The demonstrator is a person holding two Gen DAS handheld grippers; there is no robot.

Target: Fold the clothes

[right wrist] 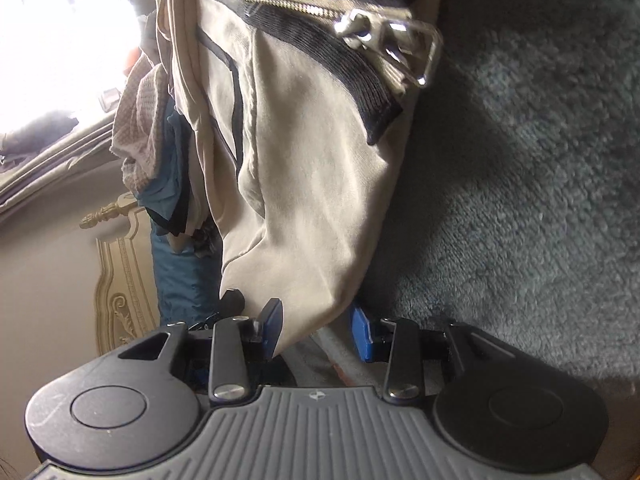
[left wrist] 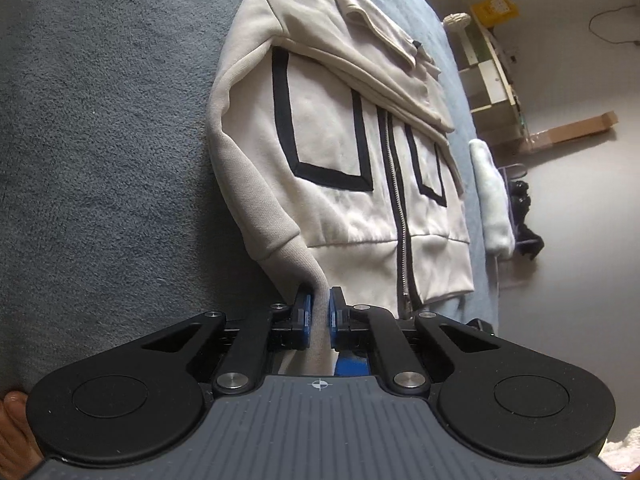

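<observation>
My left gripper [left wrist: 319, 312] has its jaws clamped on the jacket's [left wrist: 340, 168] sleeve cuff [left wrist: 308, 272]. My right gripper's [right wrist: 316, 326] jaws are parted around the jacket's hem [right wrist: 312, 280], on the grey blanket [right wrist: 520, 220]. Other clothes [right wrist: 160, 152] are piled beyond.

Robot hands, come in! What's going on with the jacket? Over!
Left gripper shut on the sleeve cuff. Right gripper open, jacket fabric between its jaws. Jacket lies zipped on the grey blanket. Nothing in the way.

Bedroom: blanketed bed [left wrist: 100, 120], carved headboard [right wrist: 120, 288].
</observation>
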